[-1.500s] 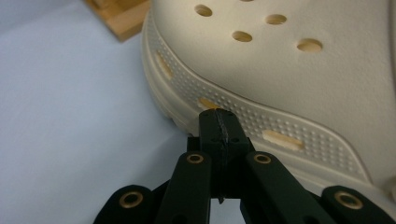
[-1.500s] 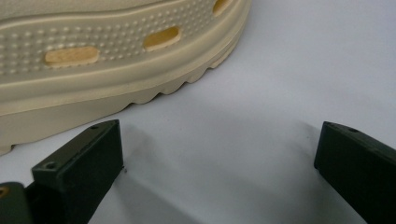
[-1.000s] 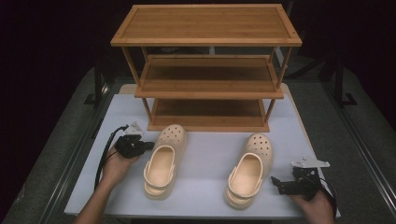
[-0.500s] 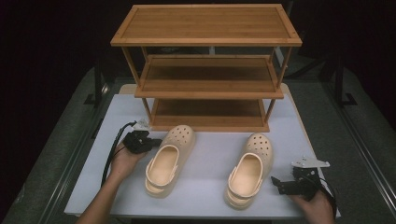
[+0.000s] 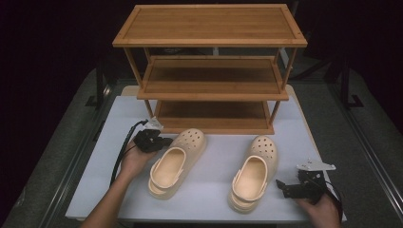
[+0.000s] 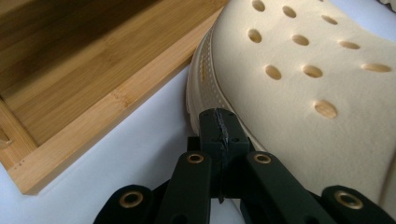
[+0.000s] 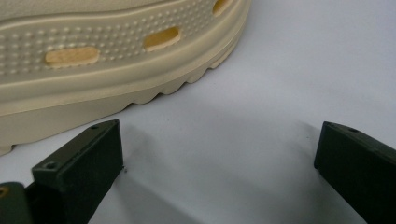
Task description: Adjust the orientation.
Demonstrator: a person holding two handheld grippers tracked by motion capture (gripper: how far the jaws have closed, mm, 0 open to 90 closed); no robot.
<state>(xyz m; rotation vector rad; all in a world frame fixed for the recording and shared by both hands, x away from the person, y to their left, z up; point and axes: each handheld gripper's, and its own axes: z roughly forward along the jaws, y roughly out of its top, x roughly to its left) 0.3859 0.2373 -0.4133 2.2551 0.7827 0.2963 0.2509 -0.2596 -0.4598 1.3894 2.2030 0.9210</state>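
Nothing was shelved yet — both cream foam perforated clogs, left clog (image 5: pixel 175 164) and right clog (image 5: pixel 253 172), sat on the white table (image 5: pixel 95 161) before the three-tier bamboo shoe rack (image 5: pixel 211 71), the left gripper (image 5: pixel 160 141) closed empty, probably nudging its clog's side, the right gripper (image 5: pixel 281 186) wide open beside the other.

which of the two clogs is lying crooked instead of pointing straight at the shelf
The left clog, beside the shut left claw: its toe angles right. The right clog points nearly straight at the wooden shelf.
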